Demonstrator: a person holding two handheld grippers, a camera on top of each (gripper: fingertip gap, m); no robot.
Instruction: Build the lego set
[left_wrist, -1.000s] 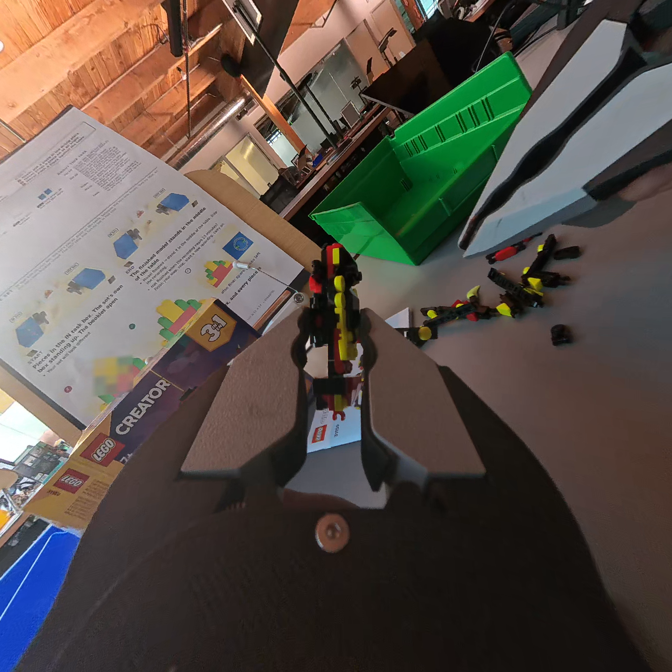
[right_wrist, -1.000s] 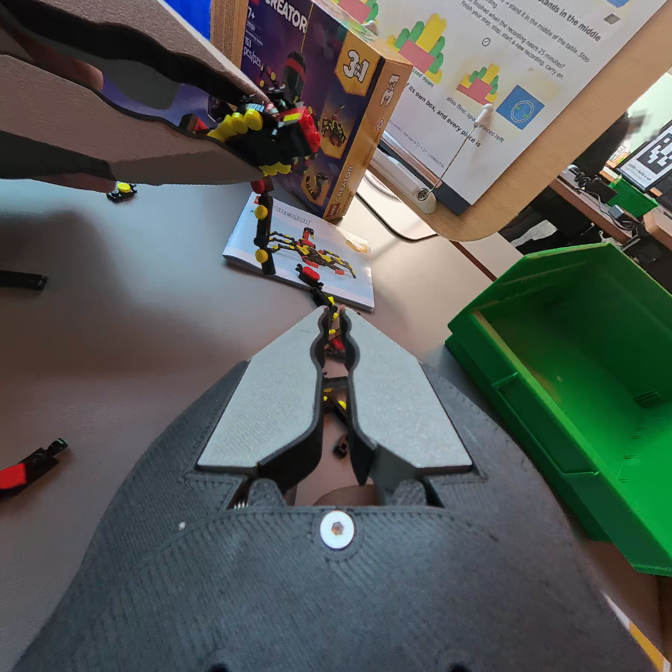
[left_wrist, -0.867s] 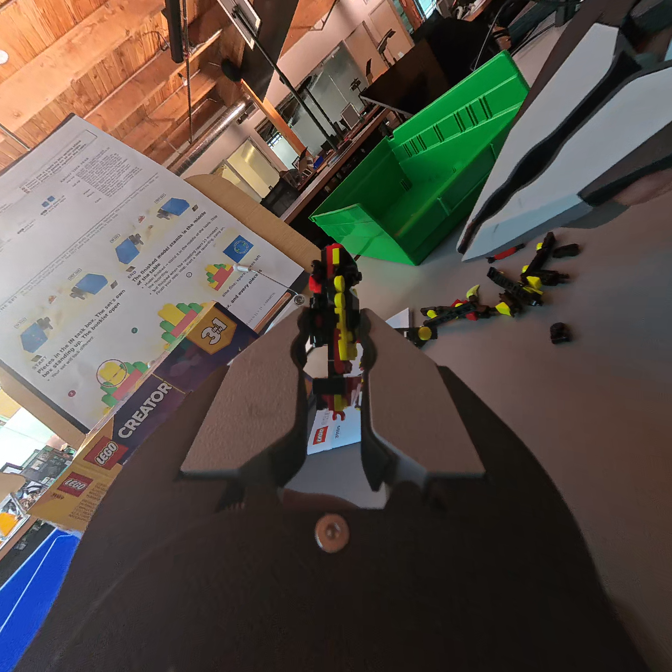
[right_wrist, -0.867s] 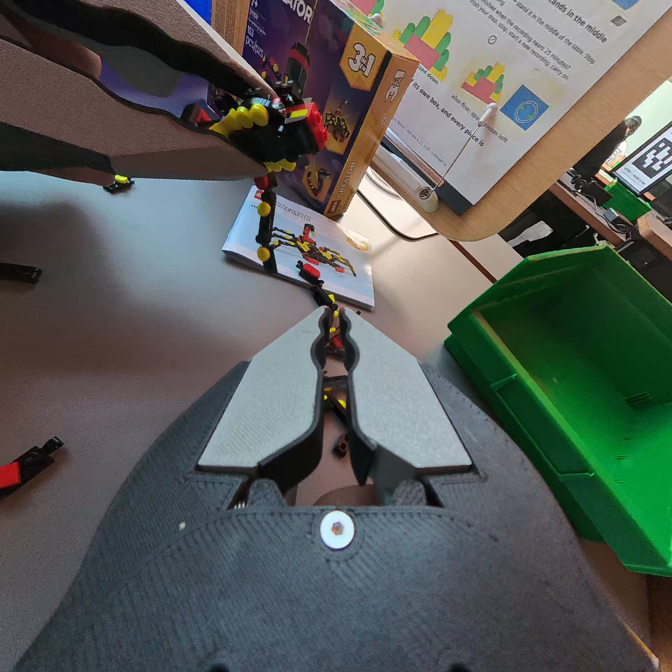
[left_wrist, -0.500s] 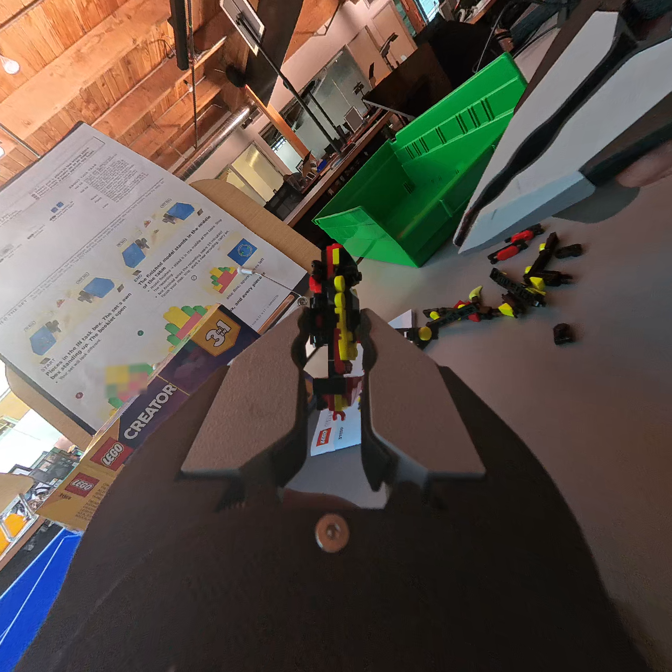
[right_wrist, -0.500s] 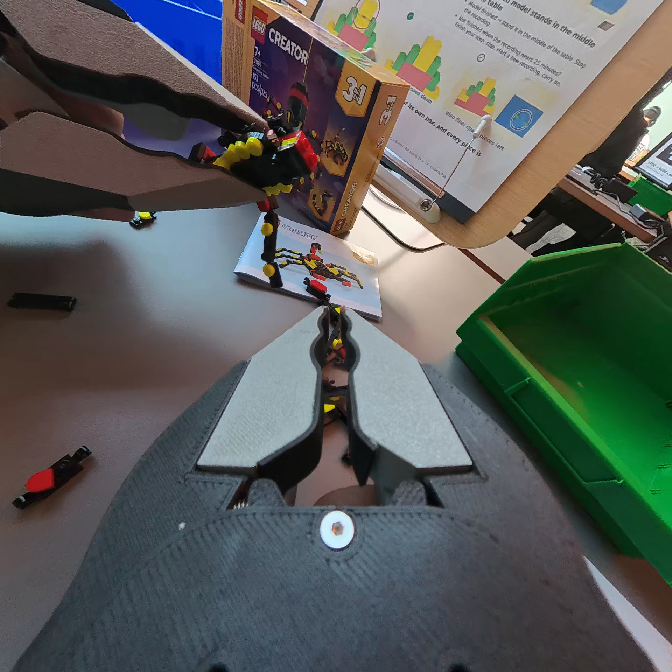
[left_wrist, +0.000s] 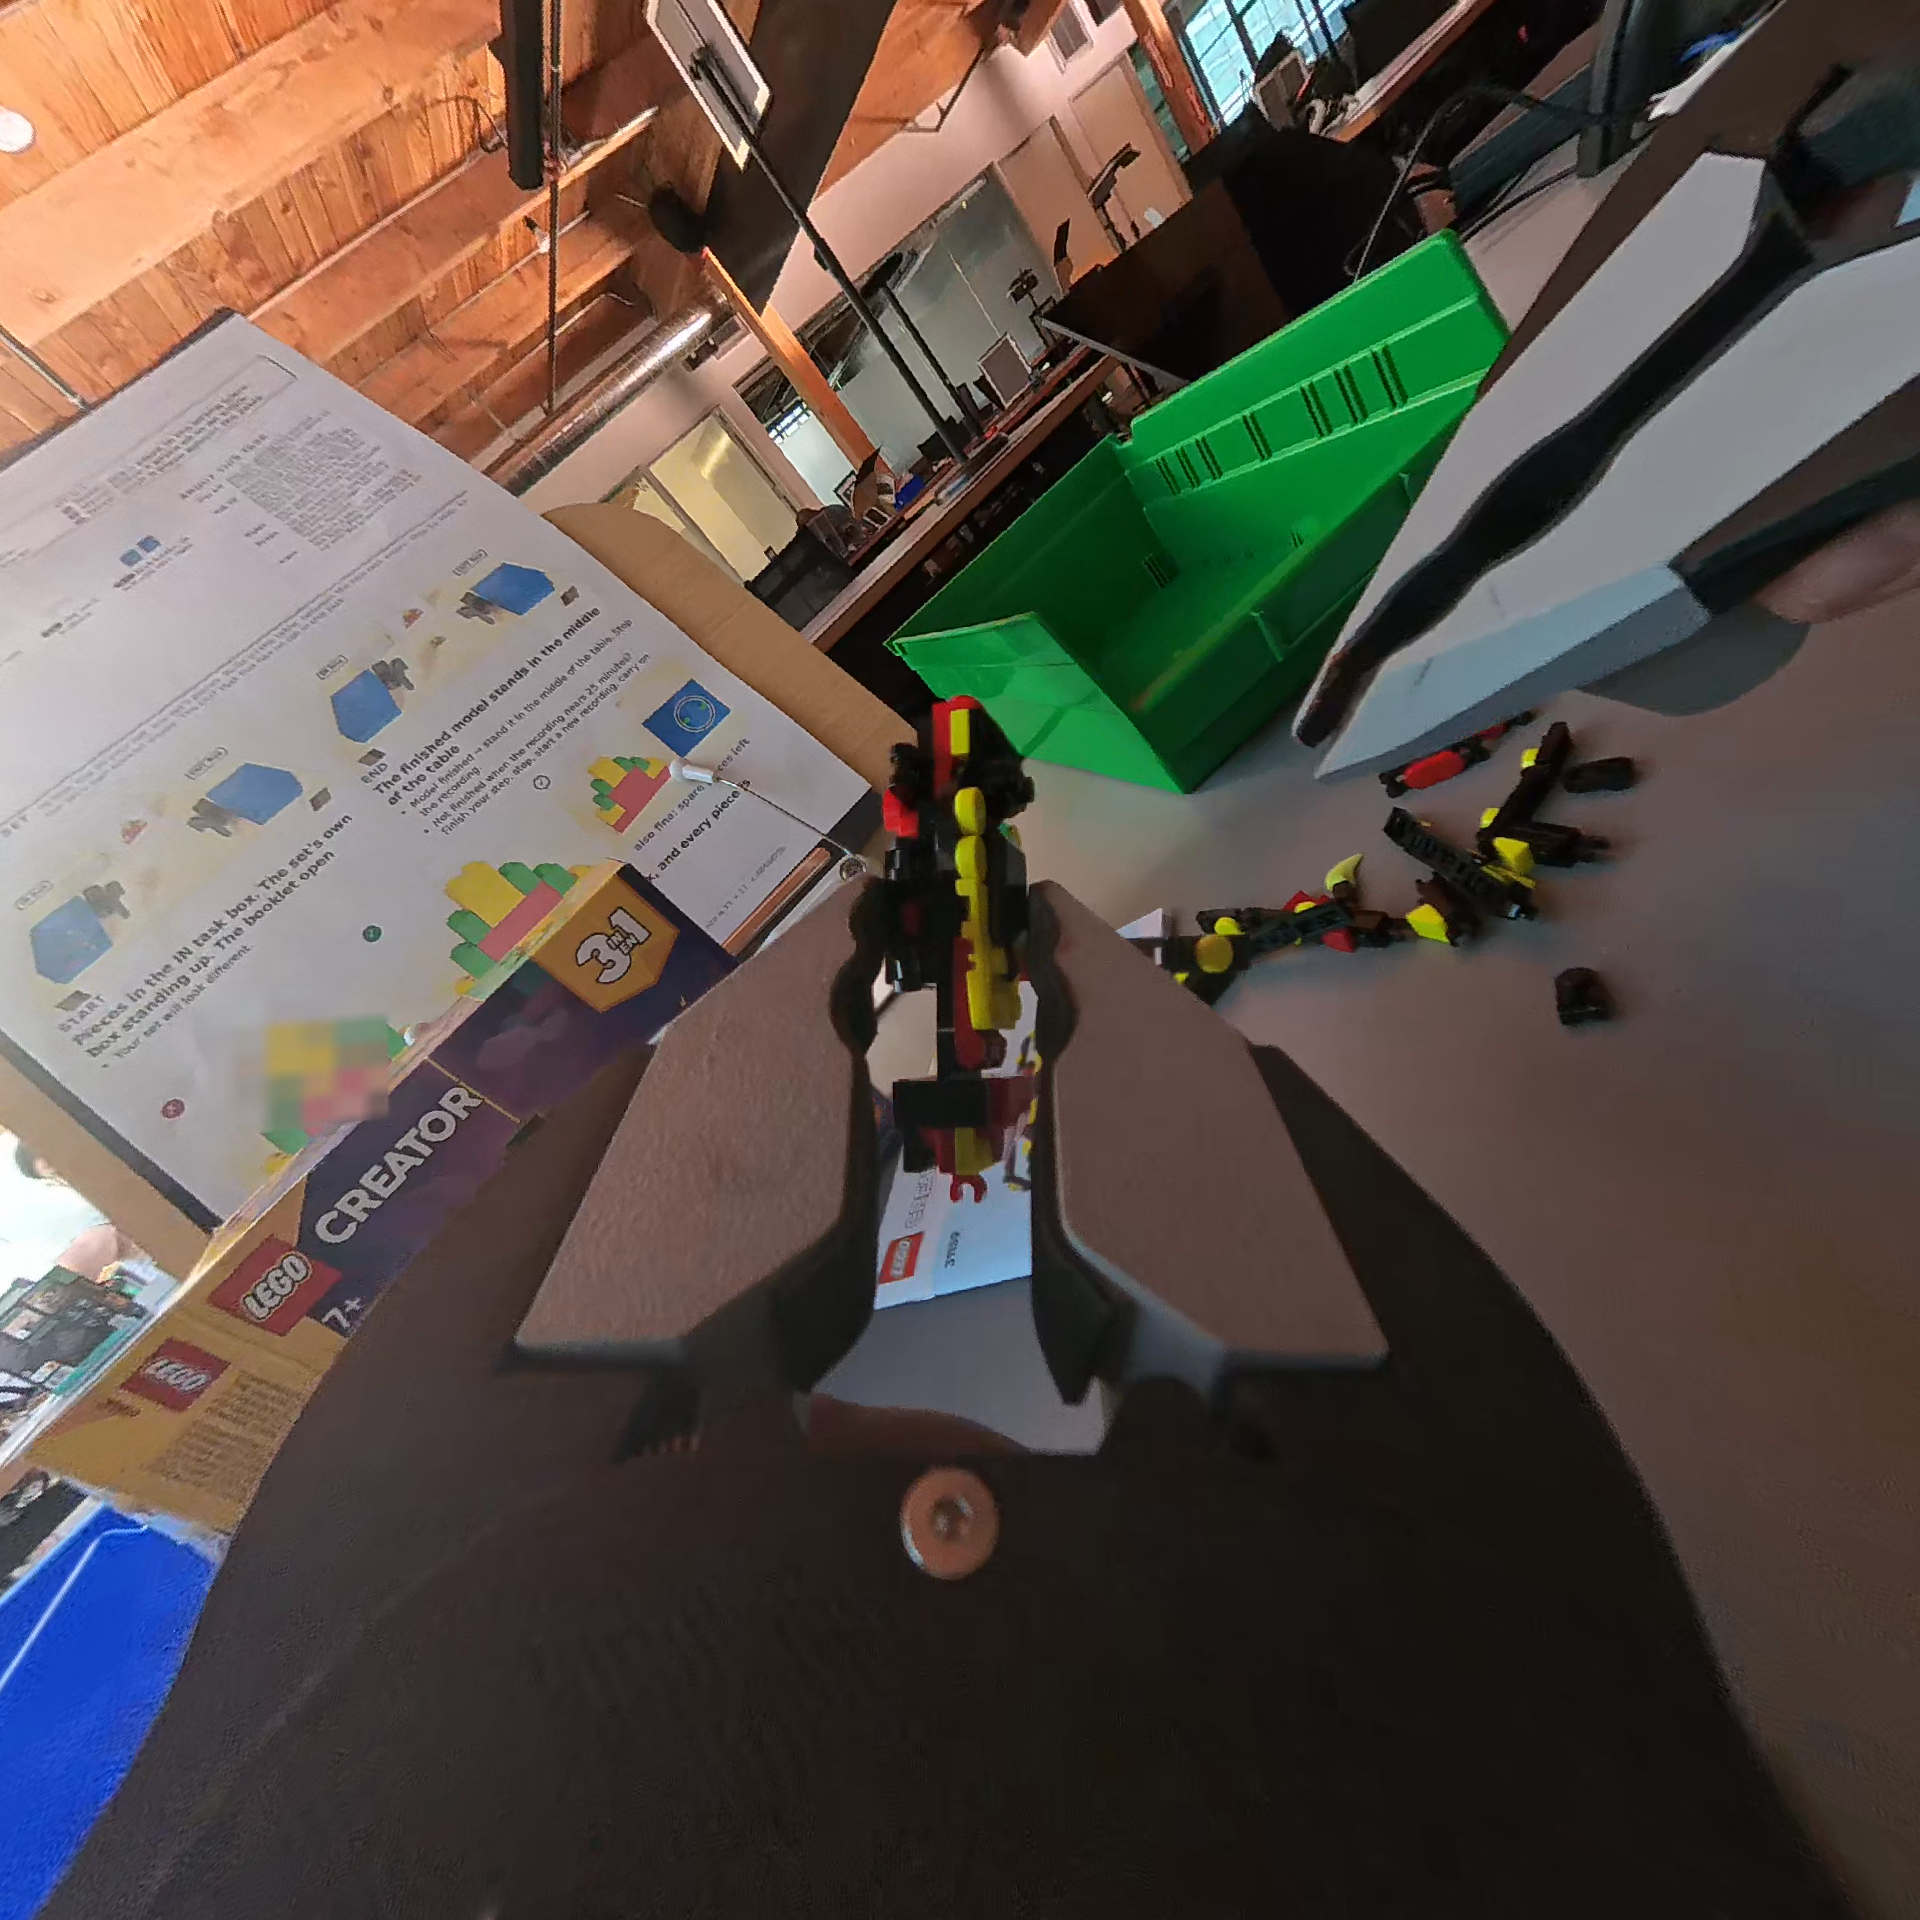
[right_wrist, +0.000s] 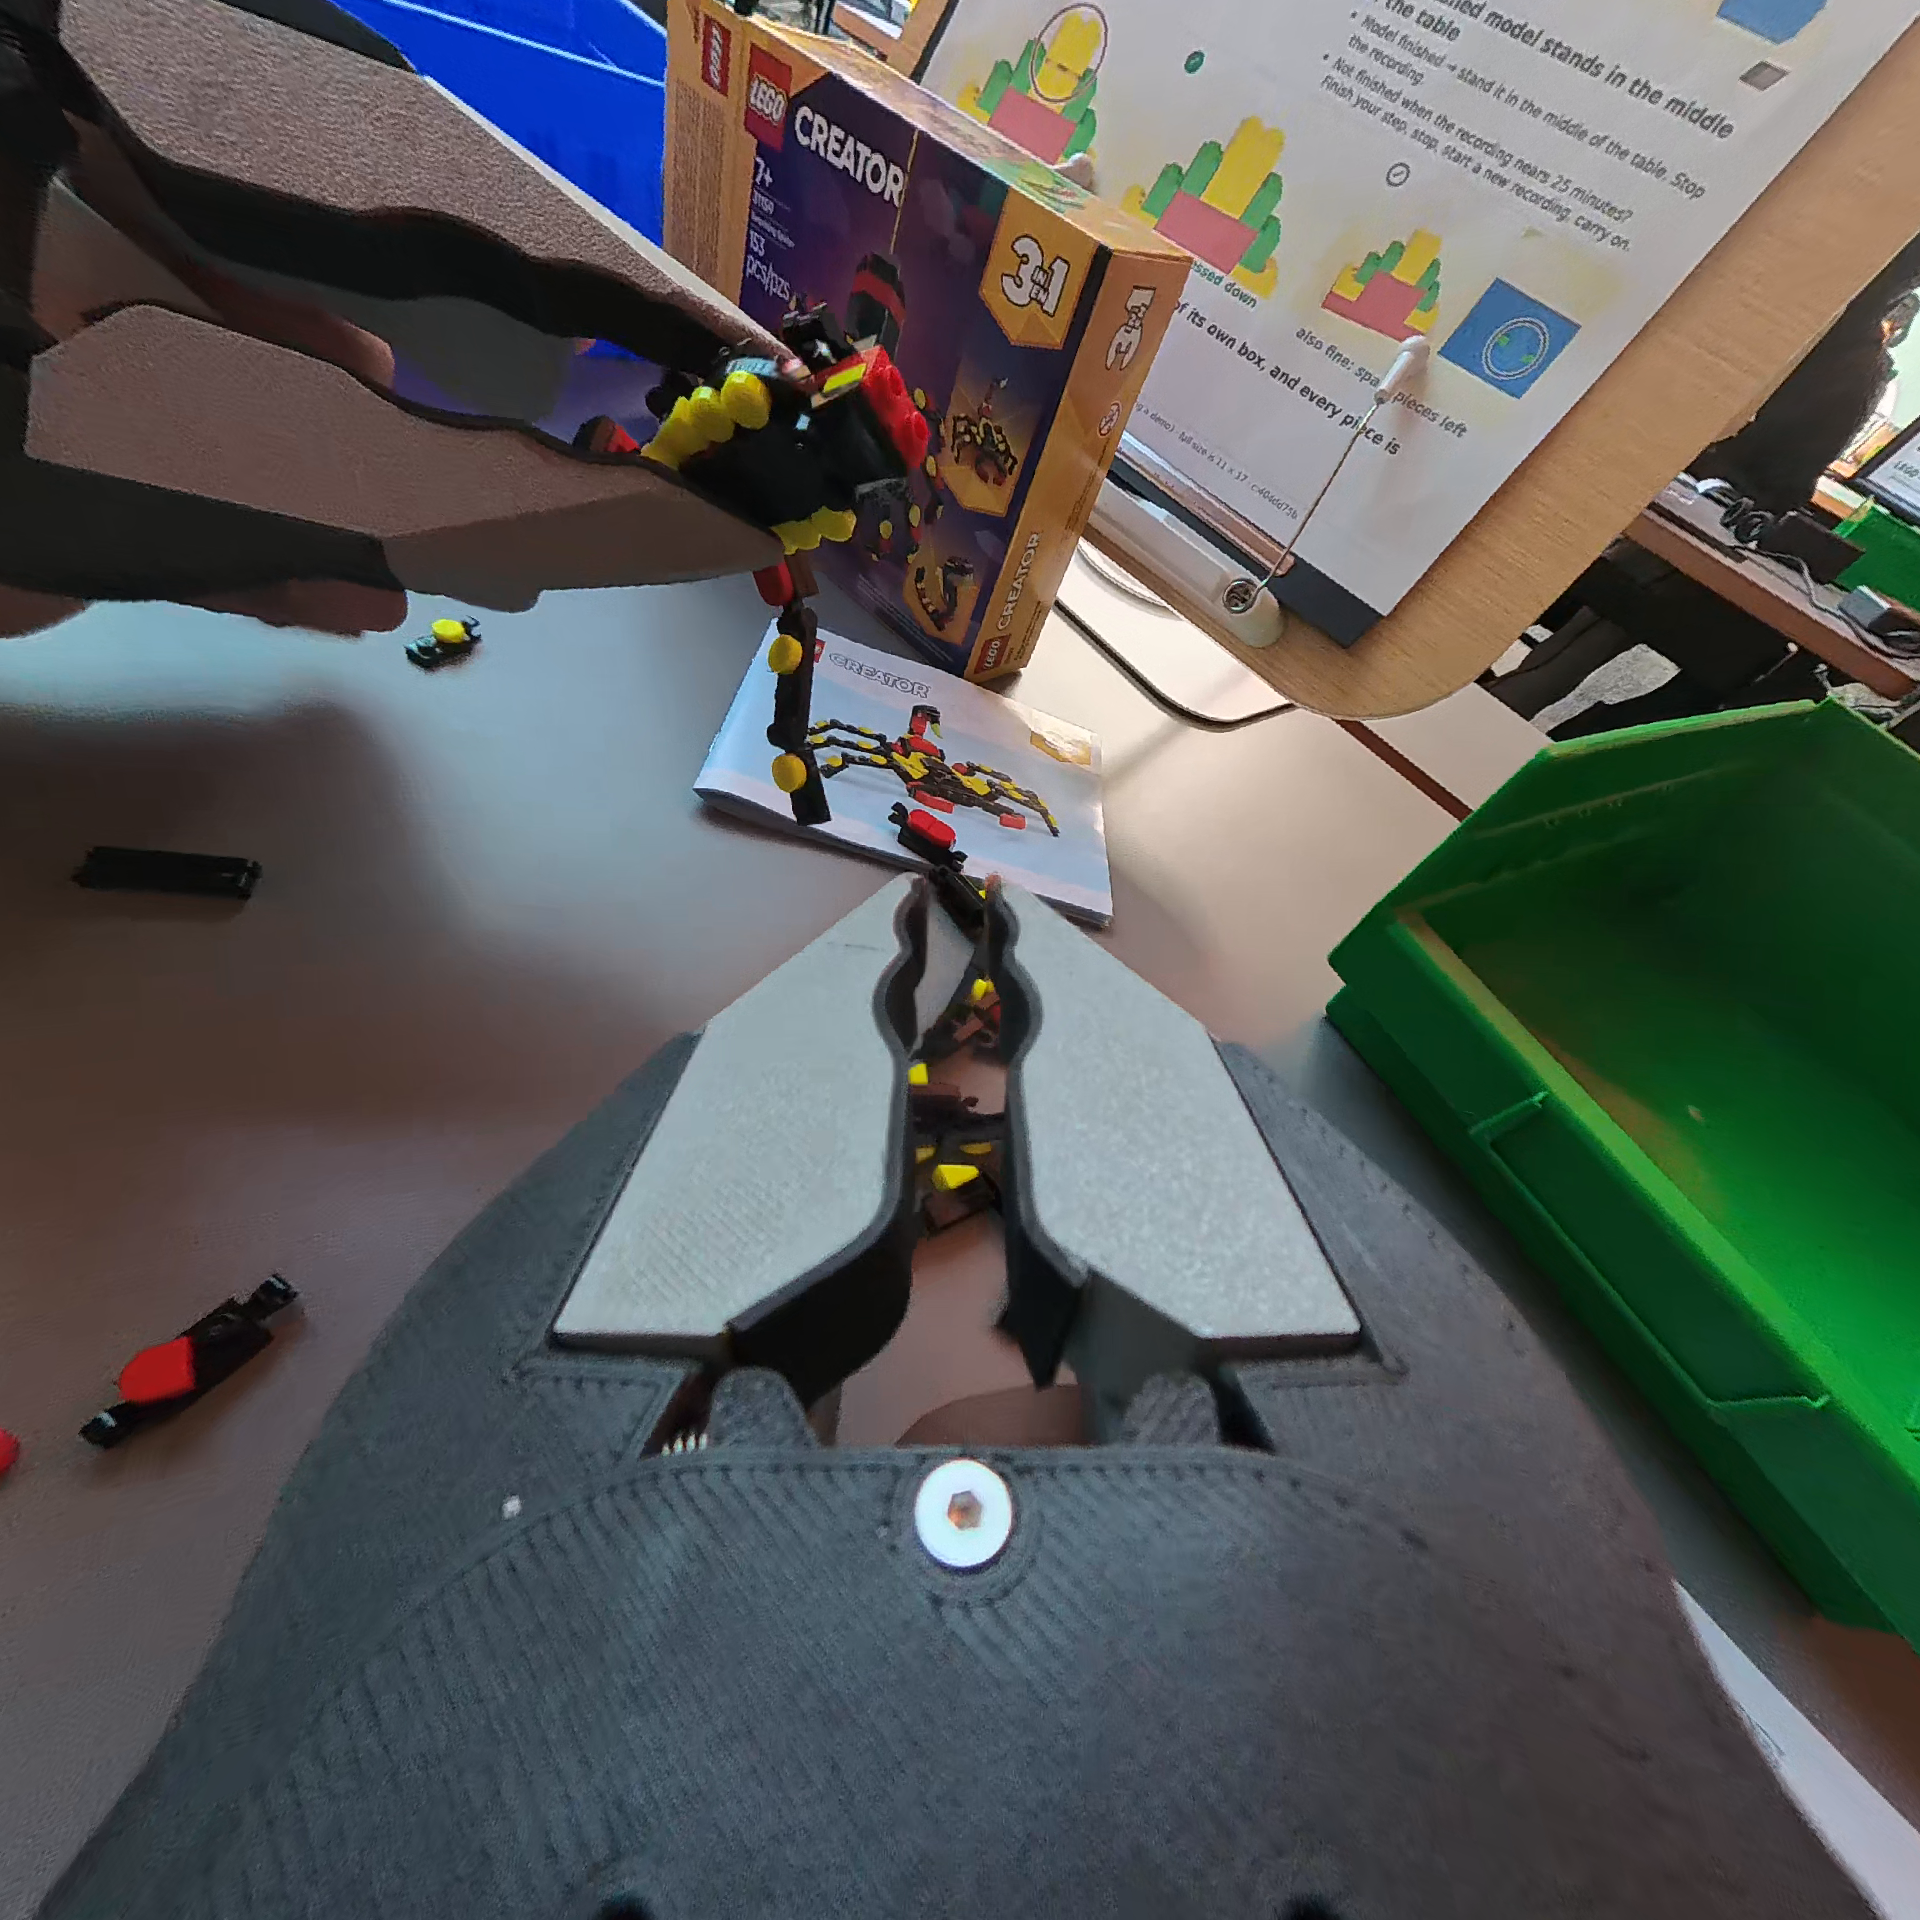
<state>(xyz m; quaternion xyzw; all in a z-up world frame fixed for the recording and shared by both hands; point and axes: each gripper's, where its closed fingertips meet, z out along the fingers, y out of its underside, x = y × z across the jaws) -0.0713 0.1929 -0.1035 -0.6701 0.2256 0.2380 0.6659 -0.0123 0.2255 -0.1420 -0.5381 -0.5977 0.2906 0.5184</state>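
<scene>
My left gripper (left_wrist: 951, 914) is shut on a black, red and yellow brick model (left_wrist: 961, 862) and holds it above the table. The right wrist view shows the model (right_wrist: 800, 436) at the left gripper's tips, with a black leg with yellow studs (right_wrist: 795, 717) hanging from it. My right gripper (right_wrist: 954, 899) is low over the table with its jaws slightly apart. A thin black leg piece with a red top (right_wrist: 928, 831) sits at its tips, and the left pad stands clear of it. In the left wrist view this piece (left_wrist: 1439, 767) lies just under the right gripper's tips (left_wrist: 1325, 727).
A green bin (right_wrist: 1662, 1039) stands at the right. A toy box (right_wrist: 935, 364) and a booklet (right_wrist: 935, 769) lie ahead, under a printed board (right_wrist: 1403, 208). Several loose pieces (left_wrist: 1475, 873) lie on the table, and others at the left (right_wrist: 187, 1361), (right_wrist: 166, 873). Across from one pair of fingers to the other is roughly 8 cm.
My right gripper's jaws were shut on the thin leg piece and have now parted a little. The left gripper keeps its hold on the model and has hardly moved.
</scene>
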